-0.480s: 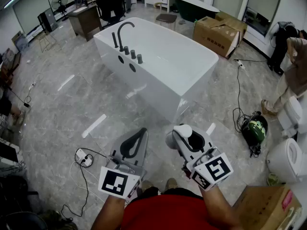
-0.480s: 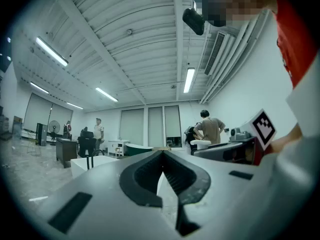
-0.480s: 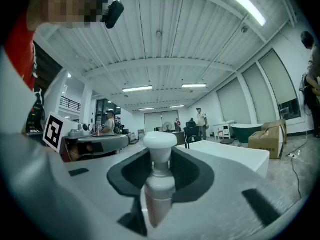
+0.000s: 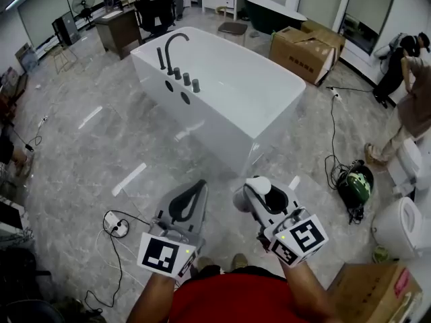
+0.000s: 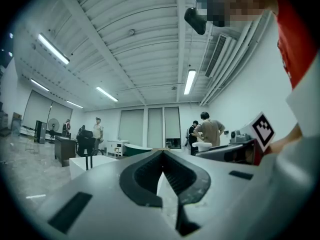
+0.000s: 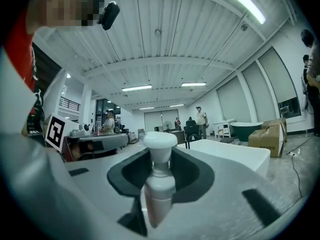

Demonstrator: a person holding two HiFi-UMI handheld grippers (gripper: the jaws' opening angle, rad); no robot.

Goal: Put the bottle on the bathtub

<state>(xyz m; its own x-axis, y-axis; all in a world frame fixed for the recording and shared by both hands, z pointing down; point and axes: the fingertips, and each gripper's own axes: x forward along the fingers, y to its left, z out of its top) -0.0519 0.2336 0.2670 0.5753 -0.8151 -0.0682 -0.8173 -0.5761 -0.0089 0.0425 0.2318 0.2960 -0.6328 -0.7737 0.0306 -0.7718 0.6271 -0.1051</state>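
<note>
A white bottle (image 6: 159,176) with a round cap sticks up between the jaws of my right gripper (image 6: 160,184), which is shut on it. In the head view the bottle (image 4: 254,188) shows at the tip of the right gripper (image 4: 259,197), held low over the floor. My left gripper (image 4: 193,192) sits beside it, shut with nothing in it; its jaws meet in the left gripper view (image 5: 162,176). The white bathtub (image 4: 222,89) with a black faucet (image 4: 172,49) stands ahead, well beyond both grippers. The bathtub (image 6: 235,154) also shows past the bottle.
Cardboard boxes (image 4: 306,46) stand behind the tub. A helmet (image 4: 355,182) and cable lie on the floor at right, near toilets (image 4: 404,224). A power strip (image 4: 114,224) lies at left. A person (image 4: 411,99) stands at right; a desk (image 4: 120,27) far back.
The view has shifted slightly; both grippers stay in about the same place, the right one still holding the bottle.
</note>
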